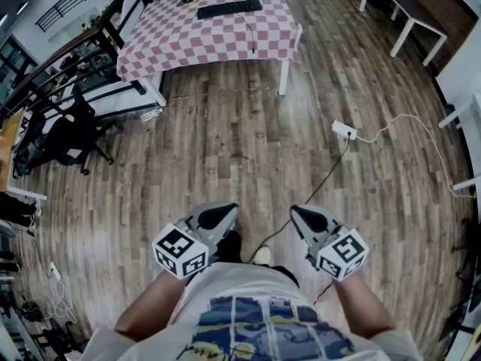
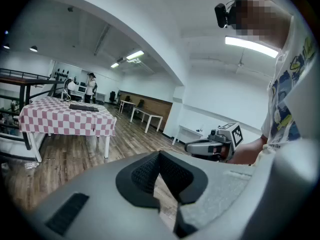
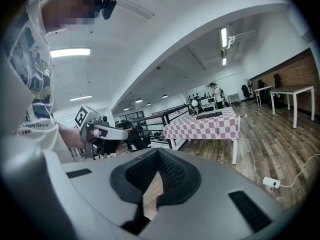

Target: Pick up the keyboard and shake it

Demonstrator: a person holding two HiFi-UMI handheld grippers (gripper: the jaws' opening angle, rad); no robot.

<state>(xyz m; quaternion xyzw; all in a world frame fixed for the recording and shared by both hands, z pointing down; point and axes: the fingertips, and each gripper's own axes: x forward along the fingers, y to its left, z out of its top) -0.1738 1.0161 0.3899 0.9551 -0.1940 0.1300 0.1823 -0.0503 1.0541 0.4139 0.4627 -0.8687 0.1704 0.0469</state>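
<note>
The keyboard (image 1: 229,8) lies flat on a table (image 1: 225,40) covered with a red-and-white checked cloth, near the table's far edge. It is well apart from both grippers, across a stretch of wooden floor (image 1: 225,141).

The left gripper (image 1: 223,215) and the right gripper (image 1: 307,215) are held side by side close in front of the person's body, with bare forearms reaching out from a printed white T-shirt (image 1: 263,314). Both point forward towards the table and tilt slightly down. Each gripper's jaws are closed together, with nothing between them, and only the floor shows past the tips.

On the floor to the right lies a white power strip (image 1: 344,130) with a cable (image 1: 406,122) trailing away. A black office chair (image 1: 68,138) stands to the left of the table.
</note>
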